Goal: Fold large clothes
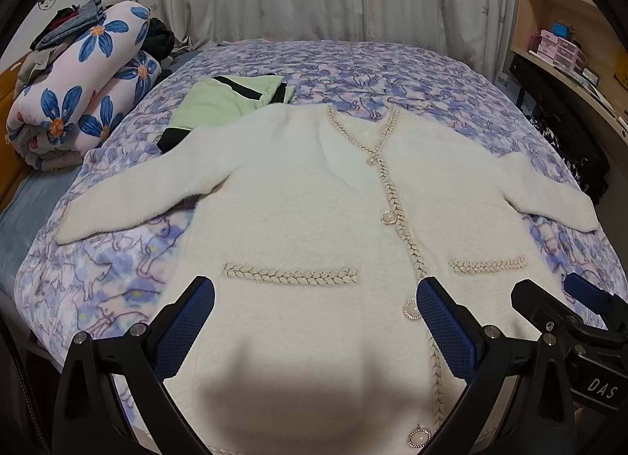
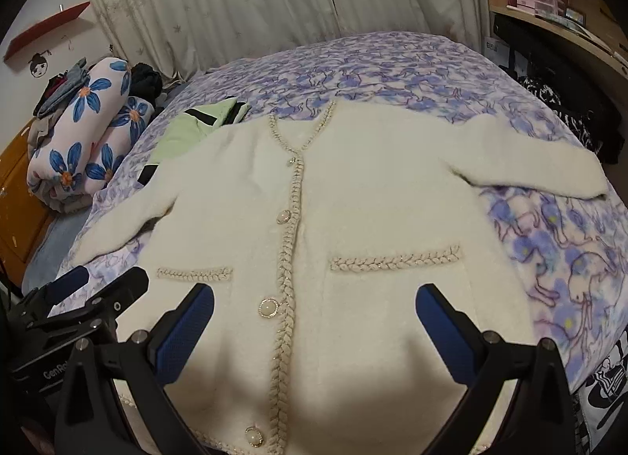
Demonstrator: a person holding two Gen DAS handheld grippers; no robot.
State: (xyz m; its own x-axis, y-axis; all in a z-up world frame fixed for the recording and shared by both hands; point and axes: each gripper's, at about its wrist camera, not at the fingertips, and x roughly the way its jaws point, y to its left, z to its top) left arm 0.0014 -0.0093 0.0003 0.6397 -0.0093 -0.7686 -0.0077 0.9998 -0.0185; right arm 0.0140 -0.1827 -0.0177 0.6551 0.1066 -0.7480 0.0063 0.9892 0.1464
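A cream cardigan (image 1: 314, 196) lies flat and buttoned across the middle of the bed (image 1: 412, 70), hem at the near edge, both sleeves spread out sideways. The left gripper (image 1: 316, 306) and right gripper (image 2: 316, 306) hang side by side above the hem, jaws wide, holding nothing. A folded green garment (image 1: 219, 101) sits beyond the cardigan's left shoulder.
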